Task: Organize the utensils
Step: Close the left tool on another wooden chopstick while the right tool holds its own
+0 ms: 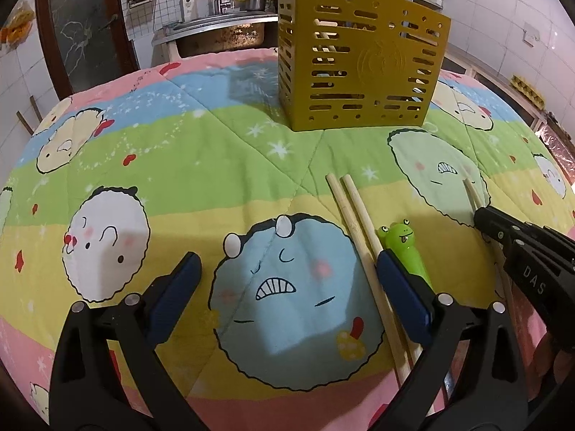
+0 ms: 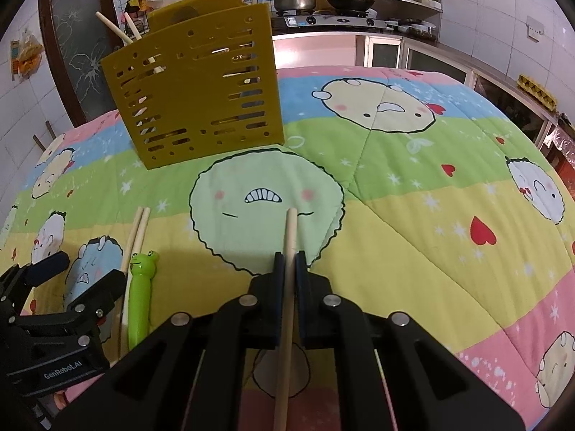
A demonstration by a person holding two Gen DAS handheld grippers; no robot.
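**Chopstick in the right gripper, holder ahead and to the left**

The right gripper is clamped on a single wooden chopstick, whose long axis runs straight along the fingers and points forward over the quilt. The yellow slotted holder stands upright farther ahead and off to the left of that tip, well apart from it, with a few chopsticks already leaning out of its top. Judging by this, the coming move needs the stick swung leftward and tipped from lying to upright so it can drop in from above.

The left gripper hangs wide open and empty over the quilt. Its right finger lies just beside a pair of chopsticks and a green frog-headed utensil, both pointing roughly toward the holder. The right gripper is the one carrying a load.
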